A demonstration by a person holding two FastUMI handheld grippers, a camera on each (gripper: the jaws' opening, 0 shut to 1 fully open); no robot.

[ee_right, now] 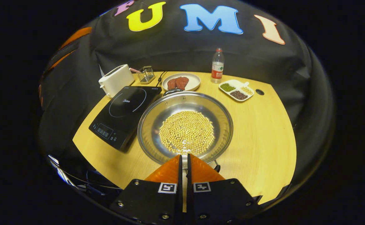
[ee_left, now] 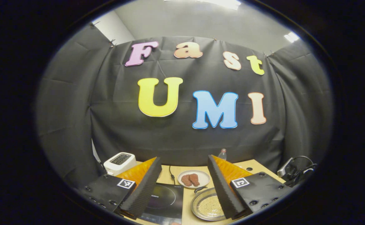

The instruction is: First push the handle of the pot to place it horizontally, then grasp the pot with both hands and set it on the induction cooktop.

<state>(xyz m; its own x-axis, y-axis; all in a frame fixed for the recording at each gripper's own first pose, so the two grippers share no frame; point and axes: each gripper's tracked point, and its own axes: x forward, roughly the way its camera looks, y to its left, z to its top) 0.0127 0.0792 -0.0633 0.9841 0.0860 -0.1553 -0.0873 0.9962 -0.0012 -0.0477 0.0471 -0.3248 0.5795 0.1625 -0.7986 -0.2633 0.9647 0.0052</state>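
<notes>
Steel shines under my right gripper [ee_right: 184,159]: the pot [ee_right: 185,126], a wide shallow pan with a round bed of pale soybeans [ee_right: 187,132] in its middle, sits on the wooden table [ee_right: 263,140] straight ahead of me. My right fingers are drawn almost together, only a thin slit between them, with their tips at the pot's near rim; whether they pinch the rim or anything under it I cannot tell. The pot's dark loop handle [ee_right: 172,91] shows at the far rim, pointing toward a plate of brown meat pieces [ee_right: 181,82]. Just beside the pot on its left lies the black induction cooktop [ee_right: 125,114], its edge close to the pot's rim. Behind the cooktop stand a white toaster [ee_right: 116,80] and a small wire basket [ee_right: 146,74]; farther right are a water bottle [ee_right: 217,66] and a divided dish of beans [ee_right: 236,90]. My left gripper [ee_left: 185,184] hangs higher with its fingers spread wide, holding nothing; between and below them I see the cooktop, the meat plate and part of the pot.
</notes>
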